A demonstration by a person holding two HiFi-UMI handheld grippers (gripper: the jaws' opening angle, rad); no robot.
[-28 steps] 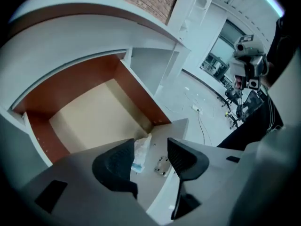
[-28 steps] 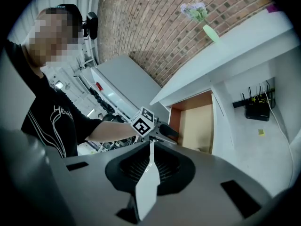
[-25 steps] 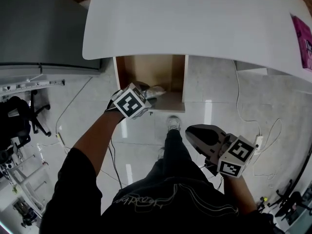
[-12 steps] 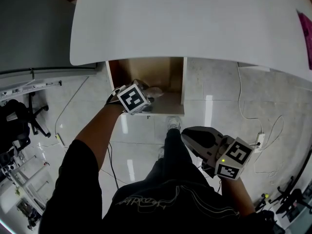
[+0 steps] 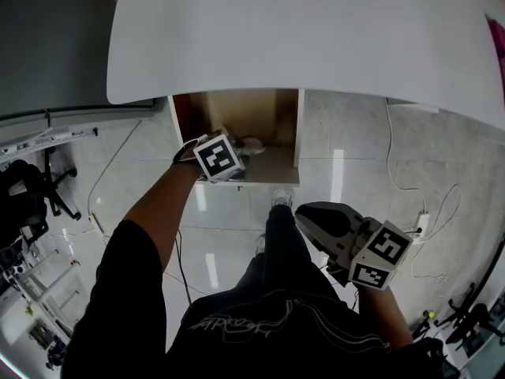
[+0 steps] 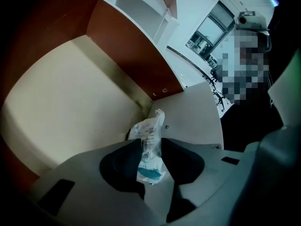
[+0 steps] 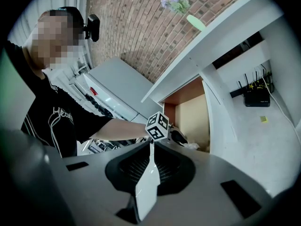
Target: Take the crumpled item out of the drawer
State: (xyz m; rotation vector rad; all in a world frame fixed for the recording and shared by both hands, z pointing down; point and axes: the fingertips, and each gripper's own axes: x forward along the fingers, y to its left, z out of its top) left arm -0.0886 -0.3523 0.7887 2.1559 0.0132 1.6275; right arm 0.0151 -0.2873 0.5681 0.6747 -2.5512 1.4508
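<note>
Since the jaws of the left gripper (image 6: 150, 144) have just been closing on a thin, crinkly packet (image 6: 151, 126), I'd guess it could slip free on the way up, or catch on the front of the drawer (image 6: 70, 93). The packet stands upright, pinched between those jaws, by the drawer's front corner. The right gripper (image 7: 151, 157) hangs closed and empty, well apart.

The crumpled item (image 6: 151, 126), between the grey left gripper's (image 6: 150, 147) black-lined jaws that had just been closing on it, was translucent white with fine black print and a teal patch at the end nearest the gripper. Beyond it, the drawer (image 6: 123, 39) had red-brown walls and a cream floor. The gripper's marker cube (image 5: 218, 156) was white with black squares.
</note>
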